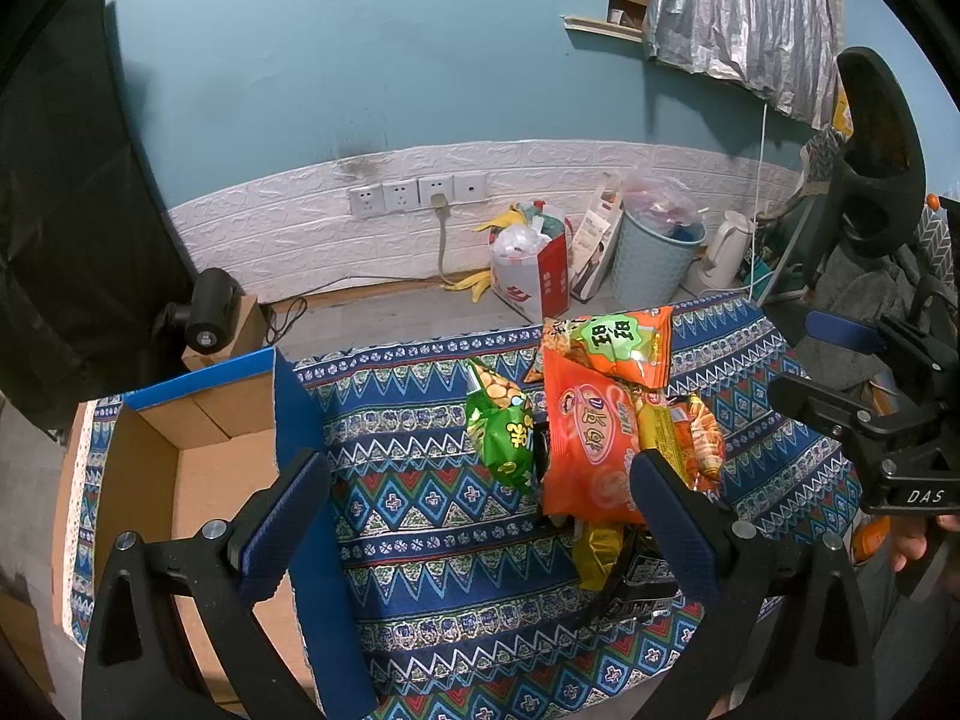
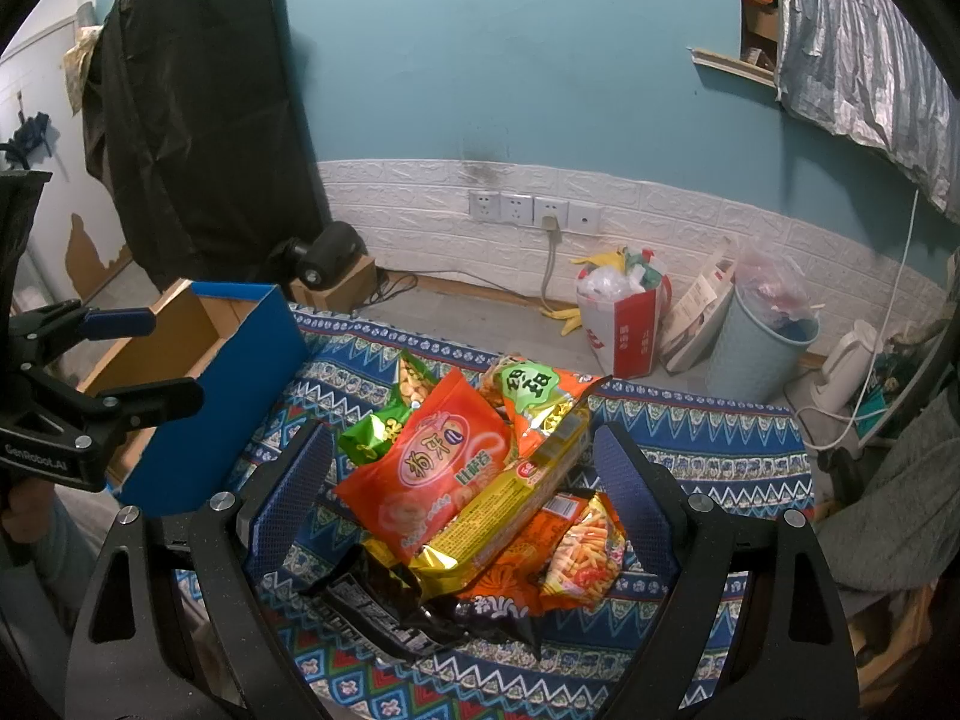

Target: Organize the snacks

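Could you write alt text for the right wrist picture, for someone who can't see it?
A heap of snack bags, topped by a large orange bag, lies on a patterned cloth between the open right gripper fingers. An open blue cardboard box stands to the left, beside the left gripper.

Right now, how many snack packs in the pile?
At least 7: green bag at left, big orange bag, orange-green bag behind, yellow pack, fries bag, dark orange bag, black pack in front. More may be hidden underneath.
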A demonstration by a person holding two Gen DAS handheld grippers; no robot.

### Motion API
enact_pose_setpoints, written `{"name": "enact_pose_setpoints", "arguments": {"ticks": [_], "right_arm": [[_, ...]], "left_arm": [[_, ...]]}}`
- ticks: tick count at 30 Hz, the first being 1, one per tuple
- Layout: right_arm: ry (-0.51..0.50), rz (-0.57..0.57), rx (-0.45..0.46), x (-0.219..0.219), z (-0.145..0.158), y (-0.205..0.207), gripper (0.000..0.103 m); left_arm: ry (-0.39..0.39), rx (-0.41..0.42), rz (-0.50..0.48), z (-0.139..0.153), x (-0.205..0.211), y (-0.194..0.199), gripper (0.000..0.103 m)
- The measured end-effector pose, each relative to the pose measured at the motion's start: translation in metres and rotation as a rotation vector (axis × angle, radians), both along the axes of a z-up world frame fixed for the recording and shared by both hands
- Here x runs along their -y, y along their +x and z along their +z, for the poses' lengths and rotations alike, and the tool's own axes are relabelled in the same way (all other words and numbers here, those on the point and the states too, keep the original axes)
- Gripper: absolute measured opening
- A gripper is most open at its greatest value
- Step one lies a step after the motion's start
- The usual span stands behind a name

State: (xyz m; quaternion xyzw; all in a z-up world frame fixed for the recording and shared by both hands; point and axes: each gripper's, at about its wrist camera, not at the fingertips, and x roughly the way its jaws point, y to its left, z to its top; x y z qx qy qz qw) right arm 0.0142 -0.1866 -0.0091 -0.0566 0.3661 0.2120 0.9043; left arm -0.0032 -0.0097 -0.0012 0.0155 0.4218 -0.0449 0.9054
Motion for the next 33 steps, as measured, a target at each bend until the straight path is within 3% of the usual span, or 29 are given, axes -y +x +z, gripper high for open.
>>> {"name": "enact_pose_setpoints", "arguments": {"ticks": [33], "right_arm": [[-0.009, -0.01, -0.014, 0.008, -0.0004, 0.0049, 0.087]], "left_arm": [[-0.005, -0.013, -0.024, -0.0043, 0.0077, 0.0089, 0.101]]}}
